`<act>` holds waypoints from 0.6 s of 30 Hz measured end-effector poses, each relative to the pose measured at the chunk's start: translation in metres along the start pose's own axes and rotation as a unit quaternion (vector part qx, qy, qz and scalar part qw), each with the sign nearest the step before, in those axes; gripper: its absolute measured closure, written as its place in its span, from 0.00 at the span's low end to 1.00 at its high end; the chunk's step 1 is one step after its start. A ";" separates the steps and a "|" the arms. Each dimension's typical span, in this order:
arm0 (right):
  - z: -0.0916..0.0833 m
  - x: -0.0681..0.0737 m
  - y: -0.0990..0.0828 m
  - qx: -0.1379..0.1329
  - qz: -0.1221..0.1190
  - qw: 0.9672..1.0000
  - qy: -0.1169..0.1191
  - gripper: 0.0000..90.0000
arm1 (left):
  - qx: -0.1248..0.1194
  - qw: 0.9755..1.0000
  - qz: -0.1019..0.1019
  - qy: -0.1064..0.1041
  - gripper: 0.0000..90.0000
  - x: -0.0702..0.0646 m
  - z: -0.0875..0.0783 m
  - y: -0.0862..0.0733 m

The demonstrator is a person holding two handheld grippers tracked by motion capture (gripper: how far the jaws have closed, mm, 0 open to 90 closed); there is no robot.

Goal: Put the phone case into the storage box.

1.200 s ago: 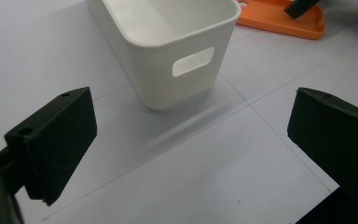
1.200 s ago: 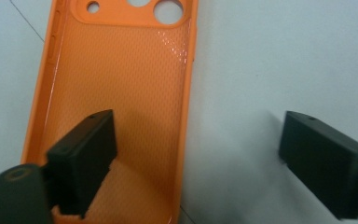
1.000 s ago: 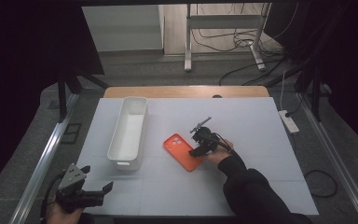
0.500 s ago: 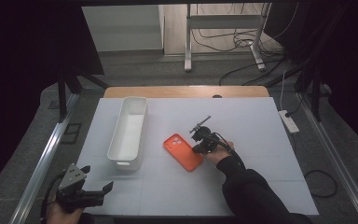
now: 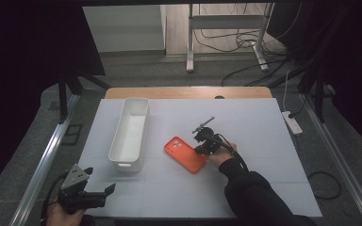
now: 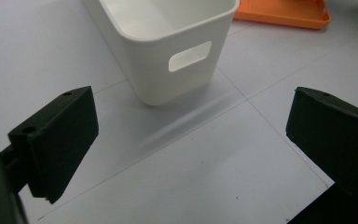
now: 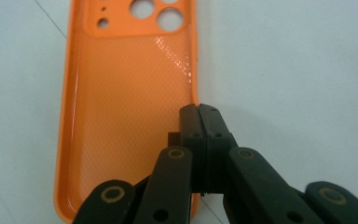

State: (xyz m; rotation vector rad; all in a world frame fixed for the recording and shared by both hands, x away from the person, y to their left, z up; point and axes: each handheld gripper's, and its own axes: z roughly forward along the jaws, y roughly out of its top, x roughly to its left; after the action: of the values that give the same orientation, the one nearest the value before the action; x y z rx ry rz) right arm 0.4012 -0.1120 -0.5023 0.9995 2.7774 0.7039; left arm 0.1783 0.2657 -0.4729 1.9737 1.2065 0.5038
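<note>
On the table point(image 5: 264, 122), the right gripper point(image 7: 199, 112) had just been closing and pinched the orange case's point(image 7: 126, 107) edge; the left gripper point(image 6: 191, 135) hung spread near the bin point(image 6: 168, 51).

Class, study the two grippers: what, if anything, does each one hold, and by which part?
The right gripper is shut on the orange phone case, pinching one long side wall. The left gripper is open and holds nothing.

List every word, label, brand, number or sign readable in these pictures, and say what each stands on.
None: no readable text.
Orange phone case: plain, with camera holes, no print.
White bin: unmarked, with a handle slot.
Left gripper and right gripper: black jaws bear no lettering.
White table: only thin grid lines.
</note>
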 end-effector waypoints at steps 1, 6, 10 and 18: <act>-0.002 0.002 0.000 -0.006 -0.001 1.000 -0.001 0.99 | -0.003 1.000 -0.005 0.001 0.01 0.001 -0.001 0.000; -0.007 0.004 0.000 -0.019 -0.003 1.000 0.001 0.99 | -0.009 1.000 -0.013 0.002 0.00 0.002 -0.002 -0.001; -0.014 0.003 -0.001 -0.033 0.001 0.999 0.004 0.99 | -0.013 1.000 -0.016 -0.001 0.00 0.001 -0.002 0.001; -0.030 0.002 -0.007 -0.064 0.005 0.998 0.009 0.99 | -0.023 1.000 -0.006 -0.003 0.00 -0.007 -0.002 0.011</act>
State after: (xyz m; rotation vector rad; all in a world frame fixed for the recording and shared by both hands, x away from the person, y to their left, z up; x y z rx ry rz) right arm 0.3876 -0.1271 -0.4785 0.9891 2.7042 0.8832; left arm 0.1800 0.2572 -0.4627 1.9271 1.1914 0.5154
